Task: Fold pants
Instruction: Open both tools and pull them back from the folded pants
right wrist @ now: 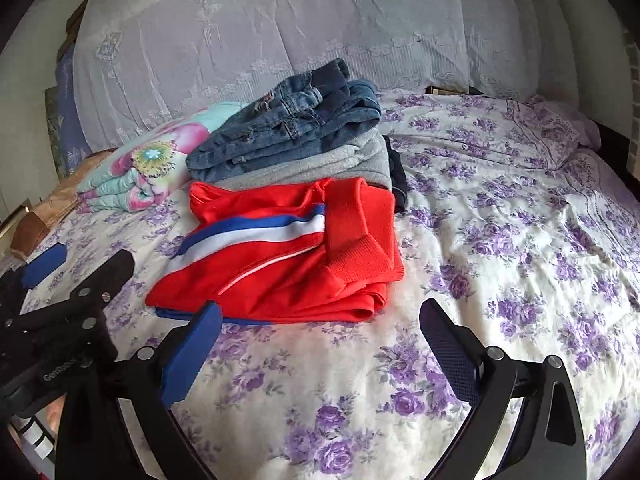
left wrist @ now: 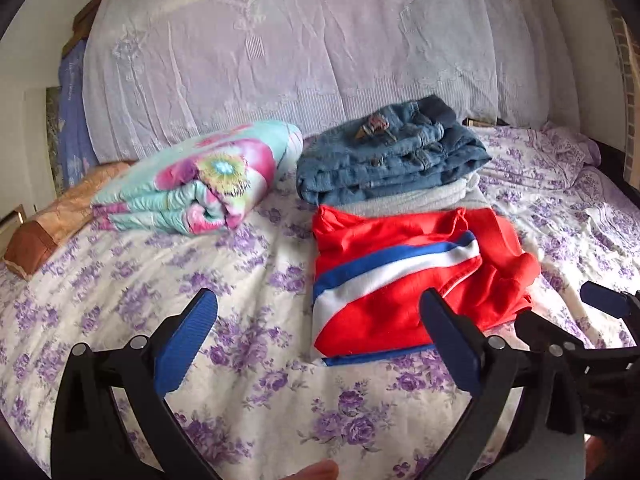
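Note:
Red pants [left wrist: 404,280] with a blue and white stripe lie folded on the flowered bed sheet [left wrist: 160,272]; they also show in the right wrist view [right wrist: 292,256]. My left gripper [left wrist: 320,308] is open and empty, held just in front of the pants' near left edge. My right gripper [right wrist: 320,316] is open and empty, held just in front of the pants' near right edge. The right gripper also shows at the right of the left wrist view [left wrist: 560,312], and the left gripper at the left of the right wrist view [right wrist: 84,260].
Behind the red pants stands a stack with folded jeans [left wrist: 388,148] on a grey garment [left wrist: 432,196]; the jeans also show in the right wrist view [right wrist: 292,120]. A rolled flowered blanket [left wrist: 200,180] lies to the left. A lace-covered headboard [left wrist: 300,40] stands behind.

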Tool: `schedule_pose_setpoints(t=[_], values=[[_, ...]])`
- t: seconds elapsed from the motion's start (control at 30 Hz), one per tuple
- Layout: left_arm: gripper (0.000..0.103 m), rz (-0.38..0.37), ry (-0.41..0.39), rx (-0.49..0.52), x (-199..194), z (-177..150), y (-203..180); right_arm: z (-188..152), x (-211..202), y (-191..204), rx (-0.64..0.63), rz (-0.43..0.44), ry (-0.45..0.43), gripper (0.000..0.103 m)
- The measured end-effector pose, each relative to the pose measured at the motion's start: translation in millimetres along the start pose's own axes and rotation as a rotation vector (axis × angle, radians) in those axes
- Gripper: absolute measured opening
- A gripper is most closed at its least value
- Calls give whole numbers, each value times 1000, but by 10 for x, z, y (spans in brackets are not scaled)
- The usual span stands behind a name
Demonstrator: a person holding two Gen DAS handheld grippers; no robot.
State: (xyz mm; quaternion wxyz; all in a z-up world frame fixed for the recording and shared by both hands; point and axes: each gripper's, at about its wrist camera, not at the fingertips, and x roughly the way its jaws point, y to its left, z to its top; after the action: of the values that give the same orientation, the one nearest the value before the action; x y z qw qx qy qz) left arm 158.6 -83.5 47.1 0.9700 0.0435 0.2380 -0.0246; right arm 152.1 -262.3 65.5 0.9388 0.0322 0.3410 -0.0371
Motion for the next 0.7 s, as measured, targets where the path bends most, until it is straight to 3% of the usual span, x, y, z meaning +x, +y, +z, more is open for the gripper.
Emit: schedule_pose_setpoints(t=[0.4,0.7], values=[[98,5,52,20,105,-54,-28,-32,-13,-8,12,-5,-10,100],[98,-9,71,16,147,-70,-34,-24,-129,29,-3,-20,-71,100]])
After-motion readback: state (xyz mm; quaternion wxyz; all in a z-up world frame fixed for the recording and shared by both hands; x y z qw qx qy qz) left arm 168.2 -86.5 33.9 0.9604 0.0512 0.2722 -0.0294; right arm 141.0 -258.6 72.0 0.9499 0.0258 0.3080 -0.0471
